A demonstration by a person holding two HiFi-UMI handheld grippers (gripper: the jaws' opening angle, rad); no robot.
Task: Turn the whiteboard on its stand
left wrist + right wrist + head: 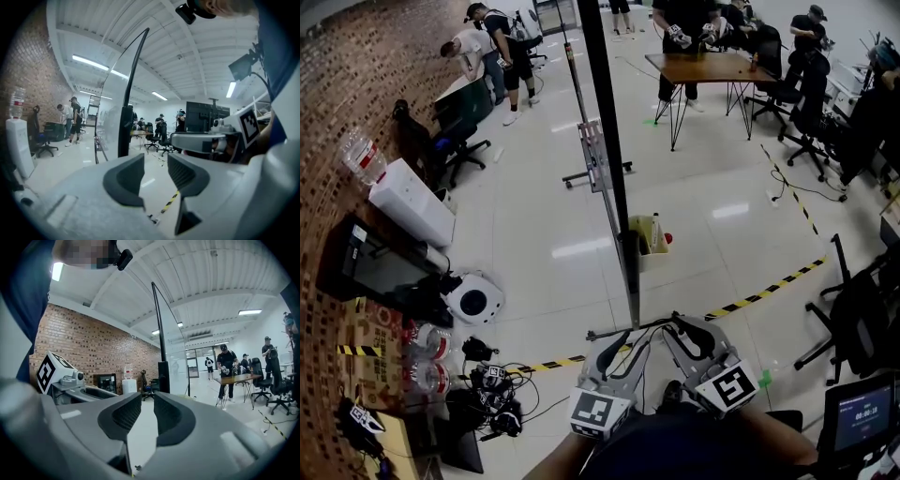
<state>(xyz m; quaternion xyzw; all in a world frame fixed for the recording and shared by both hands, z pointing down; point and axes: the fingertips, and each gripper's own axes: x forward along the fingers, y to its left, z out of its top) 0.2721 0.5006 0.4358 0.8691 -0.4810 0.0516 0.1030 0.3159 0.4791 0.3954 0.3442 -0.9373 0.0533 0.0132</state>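
Two hand-held grippers hang low over the pale floor (544, 234). The left gripper (630, 345) has its jaws slightly apart and empty. Just ahead stands the whiteboard (607, 141), upright and seen edge-on. The right gripper (689, 328) has narrowly parted jaws, pinching nothing, and neither gripper touches the board.

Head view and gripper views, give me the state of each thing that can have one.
Black-framed clear whiteboard on its stand: upright, edge-on to the person, untouched.
Left gripper: jaws slightly apart, empty.
Right gripper: jaws slightly apart, empty.
Small screen at lower right: lit.
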